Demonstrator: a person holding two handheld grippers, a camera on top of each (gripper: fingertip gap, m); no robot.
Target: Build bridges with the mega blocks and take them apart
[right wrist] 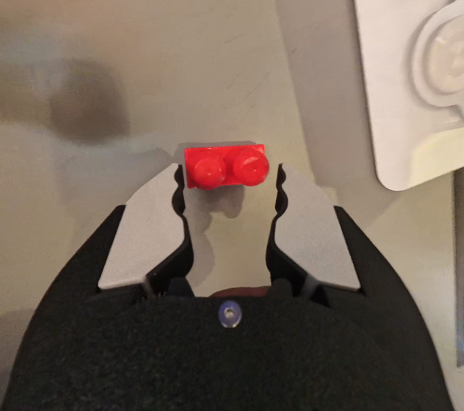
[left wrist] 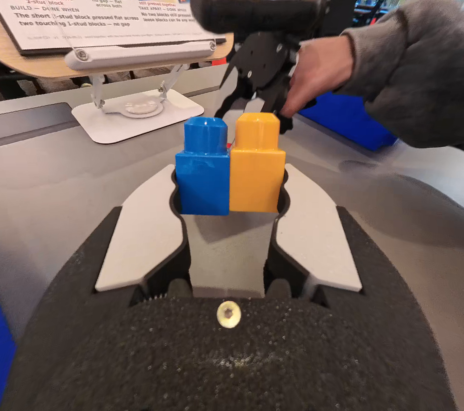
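A blue block (left wrist: 203,183) and a yellow block (left wrist: 256,173), upright and touching side by side on the grey table (left wrist: 75,185), are clamped together between the fingers of the left gripper (left wrist: 229,188). A red two-stud block (right wrist: 226,166) lies on the table beneath the right gripper (right wrist: 227,183), whose fingers are spread wide and hold nothing. The right gripper is seen pointed steeply down behind the pair, gripped by a hand (left wrist: 319,75) in a grey sleeve (left wrist: 411,67).

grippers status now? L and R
Left gripper: shut on the blue block and yellow block, pressed side by side.
Right gripper: open, empty, above the red block on the table.
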